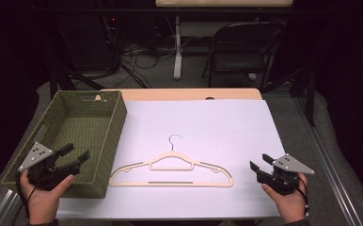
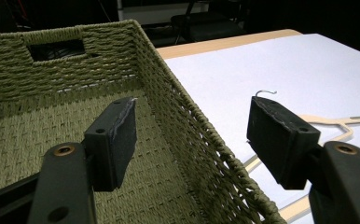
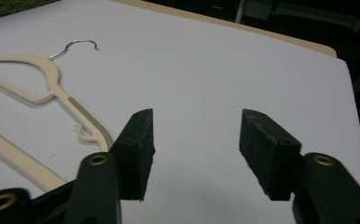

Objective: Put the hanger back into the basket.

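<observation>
One clothes hanger point(image 1: 171, 169) lies flat on the white sheet point(image 1: 208, 117) in the middle of the table, between my two grippers and touching neither. It is cream colored with a thin metal hook point(image 1: 174, 140) on top that points away from me. A green woven basket point(image 1: 105, 136) sits just to its left, and it looks empty.

My left gripper point(image 1: 76, 157) hangs over the near corner of the basket. Its jaws are wide apart and hold nothing. My right gripper point(image 1: 260, 163) hovers over the sheet, off the right end of the hanger. Its jaws are wide too, with nothing between them.

I think the hanger is light and stiff, so it should lift in one piece and not droop. It looks smooth, maybe a bit slippery. It is also very flat, so getting a jaw under it could be hard. I would take it by the shoulder arm point(image 3: 80, 114) nearest my right gripper, or by the neck just under the hook. The hook itself is too thin and would twist. Held at one end, the hanger may swing.
</observation>
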`<act>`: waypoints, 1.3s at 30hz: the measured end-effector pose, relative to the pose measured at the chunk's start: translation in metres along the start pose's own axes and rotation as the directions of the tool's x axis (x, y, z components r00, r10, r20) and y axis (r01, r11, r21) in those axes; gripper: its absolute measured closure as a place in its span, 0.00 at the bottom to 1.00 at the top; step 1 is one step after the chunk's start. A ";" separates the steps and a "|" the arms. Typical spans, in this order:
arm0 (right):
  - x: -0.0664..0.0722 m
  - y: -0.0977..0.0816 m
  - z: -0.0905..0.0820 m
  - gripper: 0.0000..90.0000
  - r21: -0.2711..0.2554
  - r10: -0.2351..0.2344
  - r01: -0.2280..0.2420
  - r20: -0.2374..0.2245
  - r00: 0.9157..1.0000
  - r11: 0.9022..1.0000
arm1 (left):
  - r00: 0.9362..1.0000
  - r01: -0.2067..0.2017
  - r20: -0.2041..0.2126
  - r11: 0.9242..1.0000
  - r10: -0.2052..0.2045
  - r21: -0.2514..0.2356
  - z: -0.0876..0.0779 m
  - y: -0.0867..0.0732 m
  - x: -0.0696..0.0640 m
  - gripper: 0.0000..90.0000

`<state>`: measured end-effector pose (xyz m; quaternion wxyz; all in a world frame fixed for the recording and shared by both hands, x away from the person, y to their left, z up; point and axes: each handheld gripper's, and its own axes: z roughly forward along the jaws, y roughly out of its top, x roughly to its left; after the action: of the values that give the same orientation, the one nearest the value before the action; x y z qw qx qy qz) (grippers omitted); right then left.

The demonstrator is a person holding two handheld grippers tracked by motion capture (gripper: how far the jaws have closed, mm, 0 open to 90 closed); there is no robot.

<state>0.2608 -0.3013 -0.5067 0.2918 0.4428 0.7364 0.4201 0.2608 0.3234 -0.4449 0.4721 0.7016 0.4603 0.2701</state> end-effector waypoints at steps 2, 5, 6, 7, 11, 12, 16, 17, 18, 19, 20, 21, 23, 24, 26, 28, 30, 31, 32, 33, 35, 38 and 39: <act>0.000 0.001 0.007 0.55 -0.042 0.005 -0.006 -0.013 1.000 0.999 | 1.000 -0.001 0.003 1.000 0.001 0.001 0.000 0.001 0.000 0.36; -0.001 0.005 0.006 0.55 -0.002 -0.014 0.014 -0.025 1.000 1.000 | 1.000 0.006 0.007 1.000 -0.006 -0.004 -0.001 0.001 0.000 0.37; 0.000 0.007 0.006 0.55 0.007 -0.017 0.017 -0.029 0.999 1.000 | 1.000 0.002 0.011 1.000 -0.002 -0.002 -0.002 0.001 -0.001 0.37; 0.000 0.009 0.006 0.55 0.029 -0.027 0.028 -0.035 0.999 0.999 | 1.000 -0.001 0.012 1.000 0.001 -0.001 -0.003 0.001 -0.001 0.37; 0.002 0.015 0.009 0.54 0.056 -0.009 0.012 -0.057 0.998 0.998 | 1.000 0.008 0.018 1.000 -0.008 -0.013 -0.006 0.003 -0.004 0.37; 0.002 0.017 0.009 0.53 0.061 -0.005 0.009 -0.065 0.998 0.998 | 1.000 0.009 0.021 1.000 -0.009 -0.016 -0.006 0.004 -0.005 0.37; 0.006 0.032 0.010 0.49 0.089 -0.027 0.035 -0.085 0.996 0.995 | 1.000 -0.003 0.029 1.000 0.003 -0.013 -0.006 0.006 -0.009 0.37; 0.006 0.037 0.010 0.49 0.096 -0.029 0.039 -0.102 0.994 0.995 | 1.000 -0.002 0.031 1.000 0.002 -0.011 -0.005 0.006 -0.010 0.37; 0.007 0.041 0.011 0.49 0.104 -0.028 0.040 -0.116 0.993 0.994 | 0.999 -0.005 0.033 1.000 0.006 -0.010 -0.005 0.006 -0.010 0.37; 0.007 0.046 0.012 0.49 0.115 -0.036 0.051 -0.125 0.991 0.992 | 0.999 -0.006 0.033 1.000 0.006 -0.008 -0.005 0.006 -0.010 0.37; 0.008 0.050 0.013 0.49 0.128 -0.046 0.064 -0.139 0.989 0.990 | 0.999 -0.007 0.033 1.000 0.007 -0.006 -0.005 0.006 -0.010 0.37; 0.010 0.055 0.015 0.49 0.134 -0.062 0.082 -0.147 0.987 0.988 | 0.999 -0.006 0.032 1.000 0.006 -0.005 -0.005 0.006 -0.010 0.37; 0.013 0.063 0.018 0.49 0.155 -0.101 0.127 -0.163 0.981 0.980 | 1.000 -0.003 0.030 1.000 0.003 -0.004 -0.004 0.005 -0.009 0.37; 0.015 0.068 0.020 0.49 0.161 -0.117 0.144 -0.169 0.979 0.976 | 1.000 0.000 0.028 1.000 0.000 -0.005 -0.005 0.005 -0.008 0.37; 0.018 0.077 0.023 0.49 0.165 -0.146 0.175 -0.172 0.974 0.971 | 1.000 0.006 0.028 1.000 -0.005 -0.007 -0.005 0.005 -0.008 0.37; 0.021 0.087 0.027 0.49 0.179 -0.158 0.194 -0.199 0.967 0.965 | 1.000 0.002 0.023 1.000 -0.001 -0.008 -0.006 0.006 -0.008 0.37; 0.026 0.095 0.031 0.49 0.188 -0.176 0.218 -0.217 0.960 0.958 | 1.000 0.005 0.023 1.000 -0.005 -0.009 -0.007 0.007 -0.008 0.37; 0.028 0.099 0.034 0.50 0.193 -0.182 0.229 -0.233 0.955 0.954 | 1.000 0.005 0.025 1.000 -0.005 -0.011 -0.007 0.007 -0.008 0.37; 0.031 0.103 0.036 0.50 0.205 -0.194 0.249 -0.255 0.947 0.947 | 1.000 0.003 0.026 1.000 -0.003 -0.013 -0.007 0.007 -0.008 0.38; 0.034 0.106 0.039 0.50 0.210 -0.204 0.264 -0.270 0.941 0.941 | 1.000 0.002 0.027 1.000 -0.002 -0.013 -0.008 0.007 -0.009 0.38; 0.039 0.112 0.046 0.50 0.218 -0.228 0.292 -0.277 0.934 0.931 | 1.000 -0.002 0.028 1.000 0.002 -0.014 -0.008 0.008 -0.010 0.38; 0.045 0.120 0.054 0.50 0.229 -0.245 0.317 -0.294 0.924 0.920 | 1.000 -0.006 0.028 1.000 0.007 -0.014 -0.009 0.008 -0.010 0.38; 0.047 0.124 0.056 0.50 0.233 -0.250 0.325 -0.301 0.920 0.916 | 1.000 -0.005 0.027 1.000 0.006 -0.014 -0.009 0.008 -0.010 0.38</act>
<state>0.3356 -0.2074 -0.4279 0.1843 0.3052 0.8779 0.3197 0.2521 0.3169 -0.4330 0.4826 0.7031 0.4499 0.2651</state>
